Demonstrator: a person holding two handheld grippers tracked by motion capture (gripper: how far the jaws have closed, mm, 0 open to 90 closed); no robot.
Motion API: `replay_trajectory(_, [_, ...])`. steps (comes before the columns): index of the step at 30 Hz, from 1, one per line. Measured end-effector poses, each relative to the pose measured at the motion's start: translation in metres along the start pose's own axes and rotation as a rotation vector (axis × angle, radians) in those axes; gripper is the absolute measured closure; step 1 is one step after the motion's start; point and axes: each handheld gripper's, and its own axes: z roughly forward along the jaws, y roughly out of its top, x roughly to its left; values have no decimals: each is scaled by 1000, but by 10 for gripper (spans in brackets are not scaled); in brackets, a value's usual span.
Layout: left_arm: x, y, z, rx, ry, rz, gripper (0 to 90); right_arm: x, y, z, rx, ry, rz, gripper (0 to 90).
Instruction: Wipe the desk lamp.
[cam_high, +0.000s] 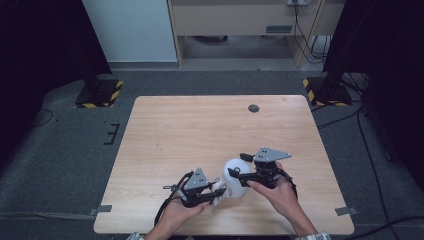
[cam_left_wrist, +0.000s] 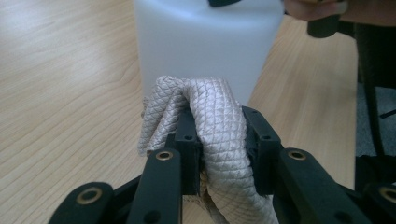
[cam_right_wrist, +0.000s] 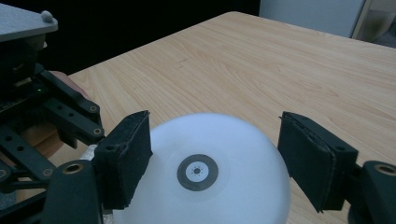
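My left gripper (cam_left_wrist: 219, 140) has its fingers clenched on a beige cloth (cam_left_wrist: 212, 121) pressed against the white bottle (cam_left_wrist: 205, 46). My right gripper's (cam_right_wrist: 215, 158) fingers straddle the bottle's top, near the surface's (cam_high: 200, 125) near edge; I cannot tell whether they grip it.

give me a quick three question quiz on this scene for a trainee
1. True or false: the left tool is shut on a quilted beige cloth.
2. What does the right tool straddle? A) a metal can B) a white rounded container C) a sponge
3. Fill in: the cloth is held close against the container's ____.

Key:
1. True; both jaws pinch the folded cloth.
2. B; its jaws stand on either side of the container's domed top, and contact on the far side cannot be told.
3. Side, seen in the left gripper view above the wooden table.
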Motion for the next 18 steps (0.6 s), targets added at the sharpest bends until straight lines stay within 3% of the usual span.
replay_trajectory(5, [0, 8, -10, -70, -2, 2, 699, -1, 0, 0, 1, -1, 1, 265])
replay_trajectory(6, [-5, 14, -17, -112, -23, 13, 699, -1, 0, 0, 1, -1, -1, 264])
replay_trajectory(8, [-8, 15, -19, -121, -27, 23, 699, -1, 0, 0, -1, 0, -1, 265])
replay_trajectory(10, [-17, 14, -16, -100, -59, 52, 700, -1, 0, 0, -2, 0, -1, 266])
replay_trajectory(12, [-20, 13, -12, -81, -63, 60, 700, 0, 0, 0, -3, -4, -5, 266])
replay_trajectory(13, [-24, 9, -2, -33, -64, 68, 700, -1, 0, 0, -3, -3, -5, 266])
replay_trajectory(18, [-21, 5, 8, 17, -49, 63, 700, -2, 0, -1, -3, -11, -6, 266])
